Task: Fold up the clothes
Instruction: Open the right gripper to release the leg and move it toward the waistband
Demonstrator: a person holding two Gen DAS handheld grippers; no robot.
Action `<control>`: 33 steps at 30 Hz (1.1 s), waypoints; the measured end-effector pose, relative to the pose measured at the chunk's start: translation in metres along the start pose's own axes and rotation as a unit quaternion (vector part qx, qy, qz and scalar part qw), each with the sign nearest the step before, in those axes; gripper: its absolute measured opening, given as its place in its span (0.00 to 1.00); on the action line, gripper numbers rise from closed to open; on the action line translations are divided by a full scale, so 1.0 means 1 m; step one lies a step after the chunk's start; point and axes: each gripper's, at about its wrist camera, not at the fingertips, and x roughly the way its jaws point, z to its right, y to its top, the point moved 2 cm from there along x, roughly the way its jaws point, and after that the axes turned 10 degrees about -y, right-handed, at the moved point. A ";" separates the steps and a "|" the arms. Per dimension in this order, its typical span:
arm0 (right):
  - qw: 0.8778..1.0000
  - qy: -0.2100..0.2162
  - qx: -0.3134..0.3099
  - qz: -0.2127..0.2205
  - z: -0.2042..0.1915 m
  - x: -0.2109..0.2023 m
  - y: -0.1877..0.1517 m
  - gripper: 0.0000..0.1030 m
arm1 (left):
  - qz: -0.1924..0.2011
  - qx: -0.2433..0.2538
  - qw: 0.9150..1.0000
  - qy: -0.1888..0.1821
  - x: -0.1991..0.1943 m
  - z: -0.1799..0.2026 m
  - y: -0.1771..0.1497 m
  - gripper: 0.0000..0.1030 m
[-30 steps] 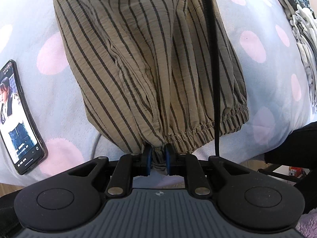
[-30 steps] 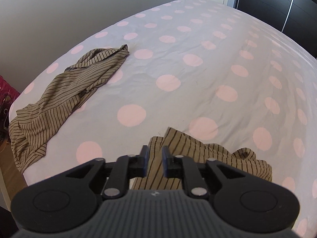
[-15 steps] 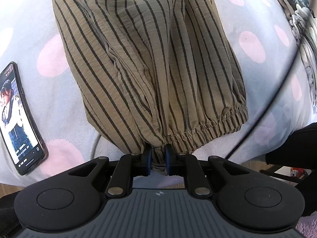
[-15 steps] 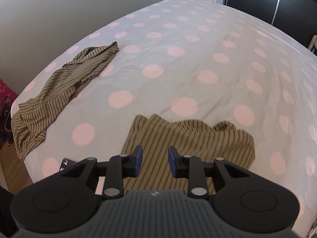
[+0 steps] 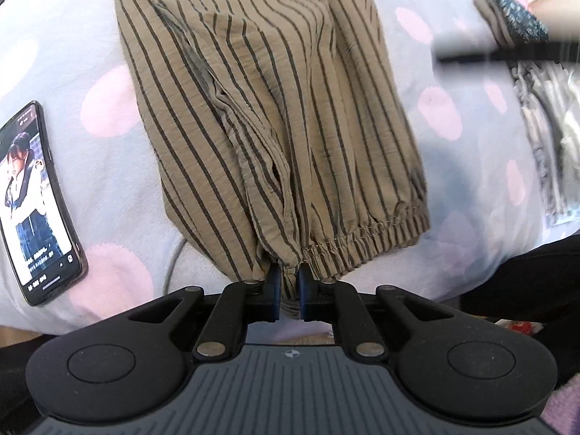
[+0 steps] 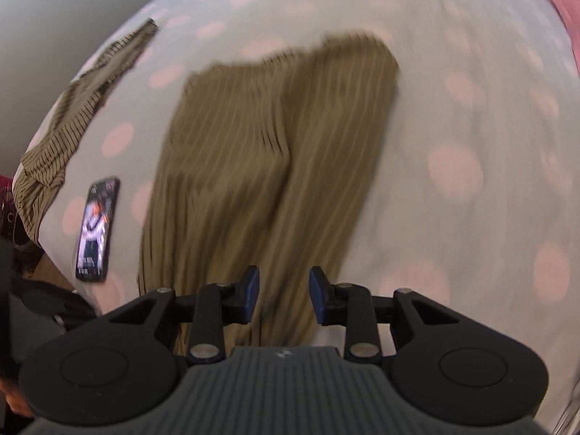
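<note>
Olive-brown striped trousers (image 5: pixel 275 108) lie lengthwise on the polka-dot bed sheet (image 5: pixel 453 181), legs side by side, elastic cuffs at the near edge. My left gripper (image 5: pixel 289 282) is shut on the cuff hem of the trousers. In the blurred right wrist view the trousers (image 6: pixel 275 152) stretch away from me, and my right gripper (image 6: pixel 283 295) is open and empty above their near end. A second striped garment (image 6: pixel 76 119) lies crumpled at the bed's far left edge.
A phone (image 5: pixel 30 203) with a lit screen lies on the sheet left of the trousers; it also shows in the right wrist view (image 6: pixel 96 230). Grey and patterned clothes (image 5: pixel 543 116) are piled at the right. A dark cable (image 5: pixel 507 54) crosses the upper right.
My right gripper let go of the trousers' far end, opened wide and swung back toward the near end. My left gripper kept its hold on the cuff; the fabric shifted slightly.
</note>
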 end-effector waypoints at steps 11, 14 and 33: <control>0.997 0.027 0.054 -0.053 0.010 0.028 -0.075 0.37 | 0.032 -0.024 0.999 -0.006 -0.003 -0.005 0.008 0.06; 0.997 0.042 0.041 -0.046 0.000 0.029 -0.080 0.37 | 0.024 -0.026 0.999 -0.002 -0.016 -0.014 0.008 0.06; 0.992 0.040 0.095 -0.071 -0.002 0.051 -0.077 0.38 | 0.019 -0.049 0.998 -0.018 -0.034 -0.021 0.032 0.14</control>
